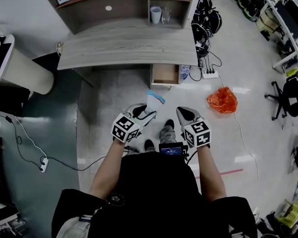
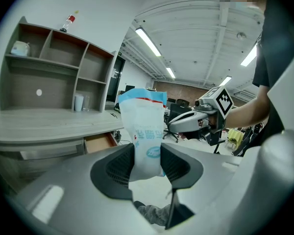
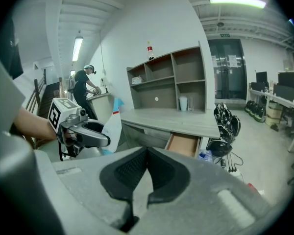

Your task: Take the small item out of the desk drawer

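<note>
A white and blue packet (image 1: 154, 101) stands upright between the pads of my left gripper (image 1: 144, 114), which is shut on its lower part. In the left gripper view the packet (image 2: 146, 131) fills the gap of that gripper (image 2: 147, 163), with the right gripper (image 2: 193, 121) beside it. My right gripper (image 1: 181, 114) is level with the left, a little to its right, with its tips together and nothing in them (image 3: 146, 173). Ahead, the wooden drawer (image 1: 165, 74) hangs open under the grey desk (image 1: 124, 46); its inside looks bare. The drawer (image 3: 183, 145) also shows in the right gripper view.
An orange bag (image 1: 222, 100) lies on the floor right of the drawer, near a power strip (image 1: 209, 75) with cables. Cups (image 1: 155, 15) stand on the desk's shelf unit. An office chair (image 1: 288, 93) is at the far right. A person (image 3: 83, 89) stands in the background.
</note>
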Demonstrator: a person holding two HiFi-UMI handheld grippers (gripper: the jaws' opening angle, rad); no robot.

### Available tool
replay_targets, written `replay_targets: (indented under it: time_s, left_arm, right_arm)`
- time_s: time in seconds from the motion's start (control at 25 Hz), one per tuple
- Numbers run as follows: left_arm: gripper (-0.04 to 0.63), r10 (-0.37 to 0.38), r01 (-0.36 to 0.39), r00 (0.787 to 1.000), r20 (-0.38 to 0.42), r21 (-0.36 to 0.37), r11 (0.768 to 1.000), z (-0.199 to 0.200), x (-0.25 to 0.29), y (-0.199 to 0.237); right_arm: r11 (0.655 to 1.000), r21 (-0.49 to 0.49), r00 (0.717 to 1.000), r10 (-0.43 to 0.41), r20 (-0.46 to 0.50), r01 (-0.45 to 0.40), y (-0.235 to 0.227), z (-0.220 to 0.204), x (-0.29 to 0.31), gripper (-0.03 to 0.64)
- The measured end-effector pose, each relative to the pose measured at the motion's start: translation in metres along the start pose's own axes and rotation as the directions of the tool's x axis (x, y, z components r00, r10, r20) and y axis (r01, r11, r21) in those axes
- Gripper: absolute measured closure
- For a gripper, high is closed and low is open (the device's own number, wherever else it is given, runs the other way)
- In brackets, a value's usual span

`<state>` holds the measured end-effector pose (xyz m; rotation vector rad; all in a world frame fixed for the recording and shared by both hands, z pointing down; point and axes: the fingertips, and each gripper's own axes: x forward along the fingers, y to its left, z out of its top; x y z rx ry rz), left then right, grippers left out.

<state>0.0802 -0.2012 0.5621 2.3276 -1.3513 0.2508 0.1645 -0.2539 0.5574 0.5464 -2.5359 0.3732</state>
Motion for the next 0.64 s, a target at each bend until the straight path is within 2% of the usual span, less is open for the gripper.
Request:
replay_targets:
  time_s: [0.64]
  left_arm:
    - [0.427,-0.011,0.011,1.0,0.003,0.008,1.0,0.0062,0.0086,0.0022]
  right_arm:
    - [1.0,0.0,1.0,-0.006,0.015,0.006,-0.0081,0.0081,0.0017,0.618]
